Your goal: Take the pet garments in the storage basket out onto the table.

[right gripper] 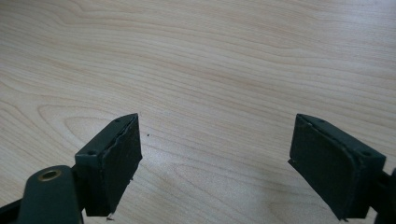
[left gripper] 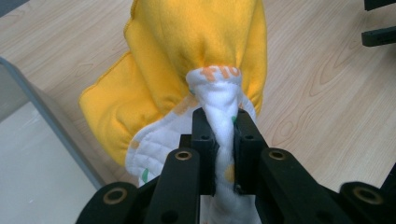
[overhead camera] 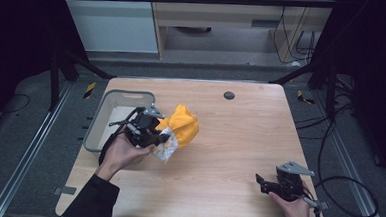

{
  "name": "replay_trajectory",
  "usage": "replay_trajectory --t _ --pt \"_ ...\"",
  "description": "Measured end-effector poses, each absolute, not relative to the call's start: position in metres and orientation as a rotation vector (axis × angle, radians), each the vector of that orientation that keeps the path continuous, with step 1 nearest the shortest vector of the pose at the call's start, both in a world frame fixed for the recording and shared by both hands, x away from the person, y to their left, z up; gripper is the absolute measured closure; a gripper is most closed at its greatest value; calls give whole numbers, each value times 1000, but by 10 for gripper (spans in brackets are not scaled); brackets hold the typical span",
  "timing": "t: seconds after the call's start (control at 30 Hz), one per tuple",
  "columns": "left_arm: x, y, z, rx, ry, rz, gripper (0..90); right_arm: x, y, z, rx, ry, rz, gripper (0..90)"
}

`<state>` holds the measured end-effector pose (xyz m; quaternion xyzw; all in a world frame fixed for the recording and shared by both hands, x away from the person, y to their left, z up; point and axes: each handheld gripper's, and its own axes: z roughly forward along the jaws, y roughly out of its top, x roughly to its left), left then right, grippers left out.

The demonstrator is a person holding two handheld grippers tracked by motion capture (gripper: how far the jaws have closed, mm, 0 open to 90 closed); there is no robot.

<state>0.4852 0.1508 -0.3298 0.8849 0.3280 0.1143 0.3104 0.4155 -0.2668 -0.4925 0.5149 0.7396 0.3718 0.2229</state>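
While the right hand-held gripper [overhead camera: 260,182] rests near the desk's [overhead camera: 239,141] near right corner with jaws wide apart over bare wood, the left hand-held gripper [overhead camera: 160,135] pinches the white end of a yellow cloth [overhead camera: 182,124] beside the grey bin [overhead camera: 103,115] at the left edge.

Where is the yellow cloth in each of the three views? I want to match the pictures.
High view: yellow cloth left of centre, beside the grey bin, at the left gripper.
Left gripper view: upper centre, its white part pinched between the jaws.
Right gripper view: not in it.
Shared landmark: the wooden table.
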Motion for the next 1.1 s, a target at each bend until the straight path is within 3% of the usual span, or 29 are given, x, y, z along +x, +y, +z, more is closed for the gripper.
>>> replay_trajectory --t 1.1 --pt "491 99 -370 2413 787 207 819 415 -266 -493 1418 2048 1019 165"
